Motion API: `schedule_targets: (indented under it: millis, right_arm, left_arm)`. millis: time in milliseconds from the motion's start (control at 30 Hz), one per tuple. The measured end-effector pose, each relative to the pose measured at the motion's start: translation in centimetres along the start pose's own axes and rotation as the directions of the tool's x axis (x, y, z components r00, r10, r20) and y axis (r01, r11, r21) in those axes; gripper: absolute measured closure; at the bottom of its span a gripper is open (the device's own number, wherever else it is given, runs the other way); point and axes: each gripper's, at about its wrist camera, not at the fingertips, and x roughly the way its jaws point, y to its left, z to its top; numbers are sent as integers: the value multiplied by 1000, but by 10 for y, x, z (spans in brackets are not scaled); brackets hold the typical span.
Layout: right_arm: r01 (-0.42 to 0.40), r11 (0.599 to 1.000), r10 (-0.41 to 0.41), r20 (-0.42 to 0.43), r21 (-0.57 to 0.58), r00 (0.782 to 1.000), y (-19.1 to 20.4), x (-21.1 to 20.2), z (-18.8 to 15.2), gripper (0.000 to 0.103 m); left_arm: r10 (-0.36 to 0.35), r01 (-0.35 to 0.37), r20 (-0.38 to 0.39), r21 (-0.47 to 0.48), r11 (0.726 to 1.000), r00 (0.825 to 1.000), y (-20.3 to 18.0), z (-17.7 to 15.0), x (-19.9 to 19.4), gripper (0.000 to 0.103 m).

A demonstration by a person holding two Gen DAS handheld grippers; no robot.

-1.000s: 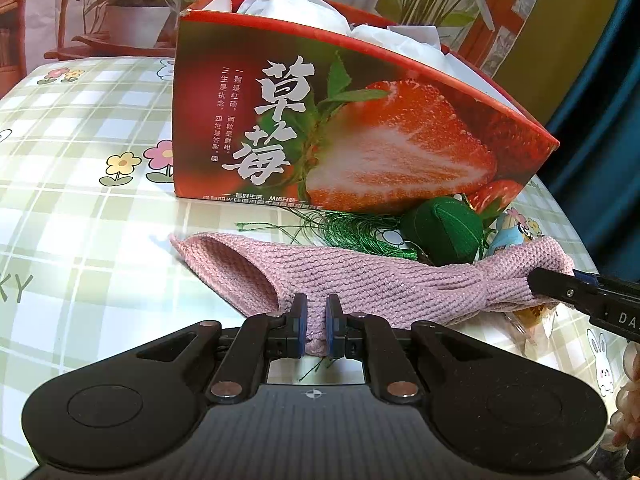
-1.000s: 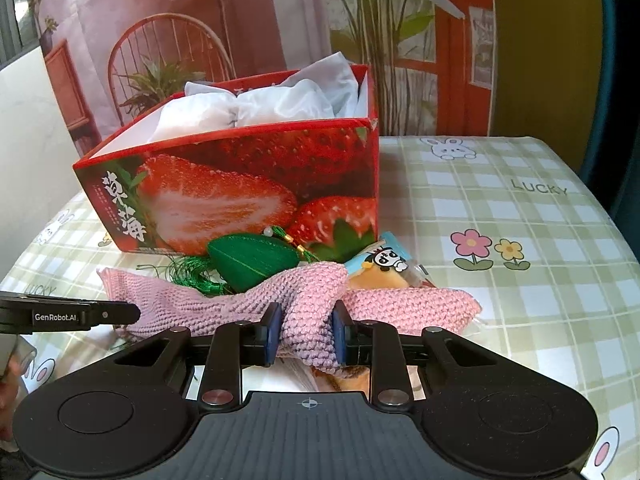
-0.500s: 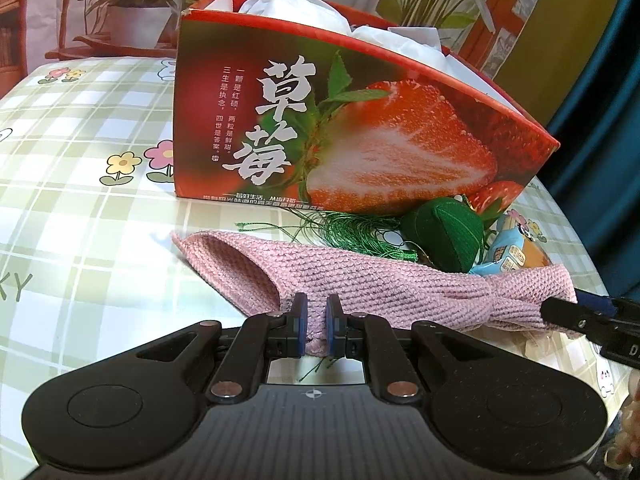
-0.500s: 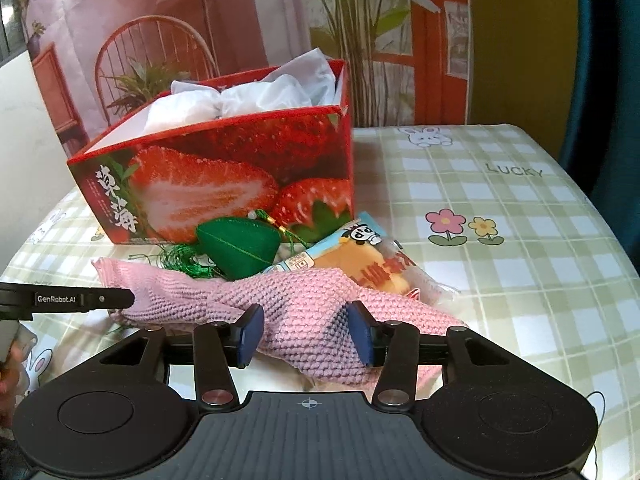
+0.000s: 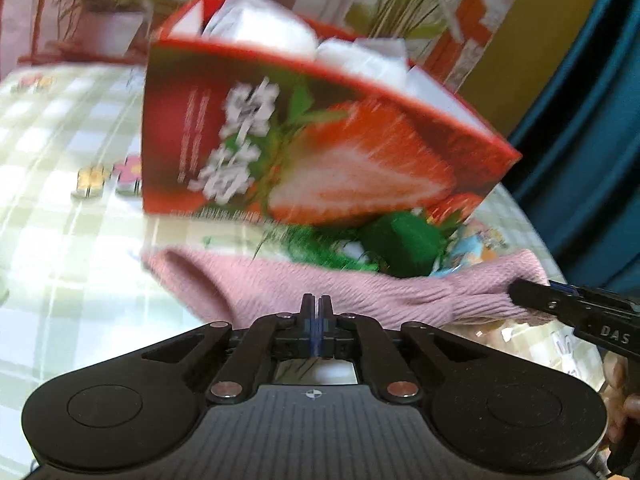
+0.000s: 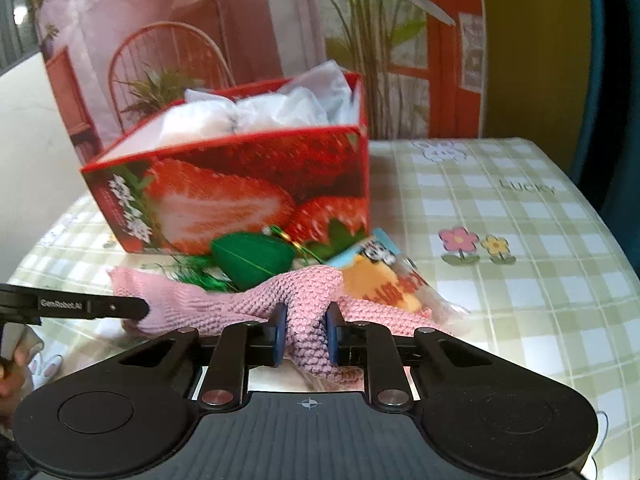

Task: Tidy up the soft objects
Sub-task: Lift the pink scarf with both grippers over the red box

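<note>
A table with green checked cloth point(image 6: 520, 280) carried a red strawberry-printed cardboard box point(image 6: 240, 184). Before it lay the pink knitted cloth point(image 6: 240, 304), pinched by both the left tongs point(image 5: 316, 312) and the right tongs point(image 6: 306, 328). The left view was blurred, and the cloth partly hid an orange snack packet point(image 6: 384, 284).

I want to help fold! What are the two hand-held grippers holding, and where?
Both hold the pink knitted cloth: the right hand-held gripper pinches a bunched fold, and the left hand-held gripper grips its near edge.
</note>
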Motion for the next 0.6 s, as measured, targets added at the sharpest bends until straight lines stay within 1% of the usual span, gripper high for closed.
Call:
schedule_targets:
  millis: [100,233,600]
  right_arm:
    - [-17,999,18,32,-28,999,5,-6,7,86]
    - [-27,998,32,75,-56,997,9,-14,18,86]
    - [-37,997,47,147,-68,988,9,-30,42,86]
  left_arm:
    - [-6,4,60,30,1000,998,-6,8,-14,101]
    - [-8,2,119,45,999,993,-10,17,-29,101]
    - [3,-10,250,27,1000,968,-11,44,-69,101]
